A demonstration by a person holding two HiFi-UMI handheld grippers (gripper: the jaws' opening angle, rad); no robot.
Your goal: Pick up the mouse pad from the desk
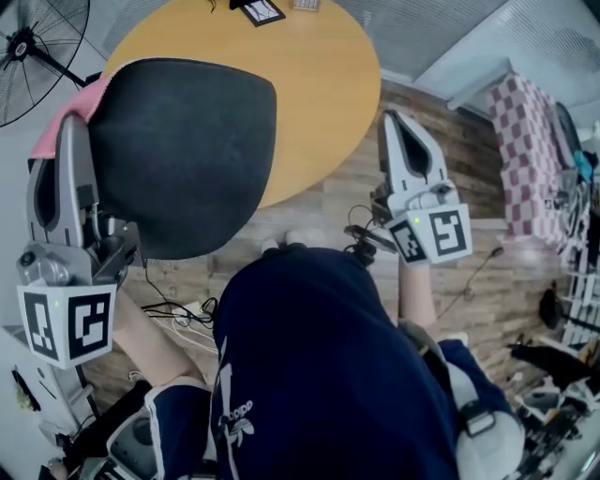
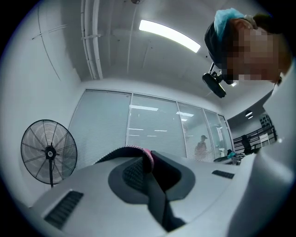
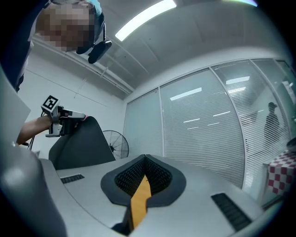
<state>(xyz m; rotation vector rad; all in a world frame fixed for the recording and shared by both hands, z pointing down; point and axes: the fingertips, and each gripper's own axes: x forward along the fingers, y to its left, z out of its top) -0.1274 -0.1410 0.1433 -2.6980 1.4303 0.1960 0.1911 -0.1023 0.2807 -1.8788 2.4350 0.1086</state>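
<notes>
Left gripper (image 1: 75, 150), nearest the camera and to the left of the table (image 1: 319, 75): fingers clamped narrow on the edge of the mouse pad (image 1: 183, 155). The left gripper view shows the pad's dark top and pink underside pinched between the pads. The pad is off the table, hanging in front of its left rim, dark face toward the head camera, with one pink edge showing at the upper left.

Right gripper (image 1: 403, 122), off the table's right rim over the wood floor (image 1: 469, 272): fingers drawn together with only a thin slit, and nothing in it but the orange tabletop seen through.

Step in hand, as I judge it: the lift is done or nearly done. To finish well:
- Keep the clamp firm; the grip is on one edge only, so the pad can droop or swing.
- Hold the wrist steady and keep the free edge clear of the table rim.
- The right gripper could support the loose side if the pad sags.

Cables (image 1: 178, 314) lie on the floor below the table's near side. The far edge of the table carries a small flat dark item (image 1: 258, 11); what it is, I can't tell. A fan (image 1: 37, 47) stands beyond the table's left side, and a checkered cloth (image 1: 525, 141) is well off to its right.

Containers: none that I can make out; the clutter at the far right is too small to read.
</notes>
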